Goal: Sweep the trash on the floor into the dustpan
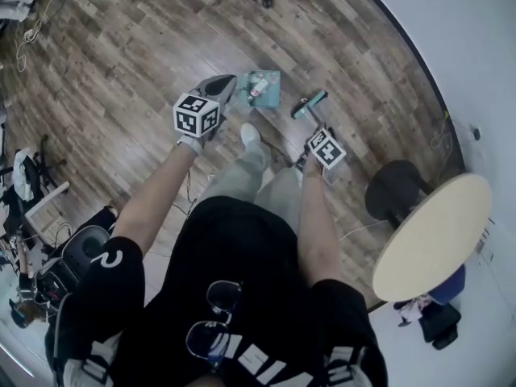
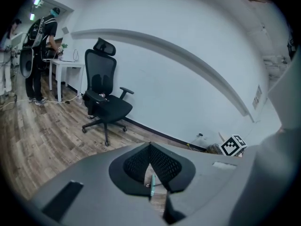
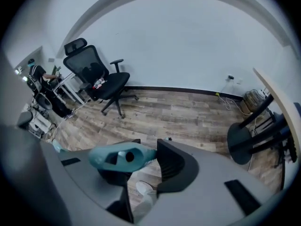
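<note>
In the head view a teal dustpan (image 1: 263,88) is held over the wood floor ahead of my feet, with white and red trash (image 1: 257,86) lying in it. My left gripper (image 1: 228,86) reaches it from the left and is shut on its thin teal handle (image 2: 151,183), which shows as a sliver between the mesh pads of the left gripper (image 2: 151,173). To the right, my right gripper (image 1: 313,131) is shut on the teal brush (image 1: 310,103). The brush's handle (image 3: 117,156) crosses between the jaws of the right gripper (image 3: 146,158).
A round wooden table (image 1: 432,237) and a black round stool (image 1: 396,189) stand close on my right by the white wall. My white shoe (image 1: 250,134) is just behind the dustpan. A black office chair (image 2: 105,101) stands further off. Another person (image 2: 41,46) stands at a desk.
</note>
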